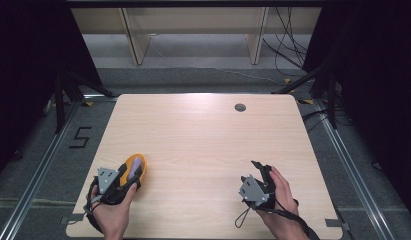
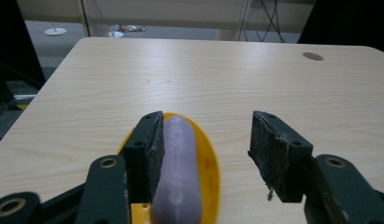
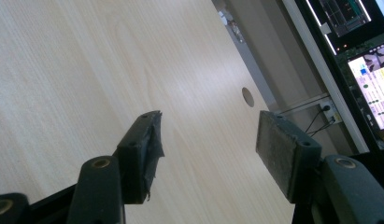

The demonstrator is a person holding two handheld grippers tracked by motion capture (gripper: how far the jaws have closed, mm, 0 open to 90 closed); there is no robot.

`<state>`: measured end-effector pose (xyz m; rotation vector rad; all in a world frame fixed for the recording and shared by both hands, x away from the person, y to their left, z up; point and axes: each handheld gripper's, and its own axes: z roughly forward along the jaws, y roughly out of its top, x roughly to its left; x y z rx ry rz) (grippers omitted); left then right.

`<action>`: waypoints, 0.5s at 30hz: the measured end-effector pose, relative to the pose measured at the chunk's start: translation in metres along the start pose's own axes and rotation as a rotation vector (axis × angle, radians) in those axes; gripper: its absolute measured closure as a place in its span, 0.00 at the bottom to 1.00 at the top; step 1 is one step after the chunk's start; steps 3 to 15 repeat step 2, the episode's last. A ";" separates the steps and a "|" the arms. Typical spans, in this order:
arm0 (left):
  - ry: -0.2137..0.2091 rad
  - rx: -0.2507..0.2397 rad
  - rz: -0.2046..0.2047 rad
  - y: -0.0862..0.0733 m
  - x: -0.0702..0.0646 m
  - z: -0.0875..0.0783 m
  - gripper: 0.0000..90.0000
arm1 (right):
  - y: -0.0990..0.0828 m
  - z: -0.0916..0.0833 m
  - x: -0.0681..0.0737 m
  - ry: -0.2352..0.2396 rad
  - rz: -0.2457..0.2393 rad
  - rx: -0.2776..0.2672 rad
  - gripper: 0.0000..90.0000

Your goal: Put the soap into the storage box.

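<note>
- Near the front left corner of the counter (image 1: 203, 135) lies a yellow dish (image 1: 139, 166), and a pale purple sausage-shaped piece (image 2: 177, 163) rests in it lengthwise.
- The left tongs (image 2: 206, 156) stand spread above the dish; one pad sits against the side of the purple piece, the other is well clear of it over bare wood, so nothing is pinched.
- The right tongs (image 3: 208, 149) are spread too, with only bare wood between them, well apart from the dish at the front right of the counter.
- The counter is pale wood with a fine grain and rounded corners; a small round grommet hole (image 1: 240, 107) sits near its far edge.
- Around it is grey floor with metal rails to either side, black curtains left and right, and a light wooden shelf unit (image 1: 193, 30) beyond, with loose cables (image 1: 288, 45) trailing by it.
- A "5" (image 1: 81, 137) is marked in dark tape on the floor left of the counter.
- The left gripper view shows the purple piece's smooth, slightly glossy surface close up, which the high view gives as a small blur.
- The right gripper view takes in lit screens (image 3: 367, 70) past the counter's edge; their text is too small to read.
</note>
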<state>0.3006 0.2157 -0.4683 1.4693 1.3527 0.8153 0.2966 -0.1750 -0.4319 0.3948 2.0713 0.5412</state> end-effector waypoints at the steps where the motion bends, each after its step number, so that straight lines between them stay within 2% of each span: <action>1: -0.006 -0.008 -0.001 0.000 -0.002 -0.001 0.49 | 0.000 0.000 -0.001 -0.003 -0.005 0.000 0.46; 15: -0.006 -0.008 -0.001 0.000 -0.002 -0.001 0.49 | -0.001 0.000 -0.001 -0.003 -0.010 0.004 0.46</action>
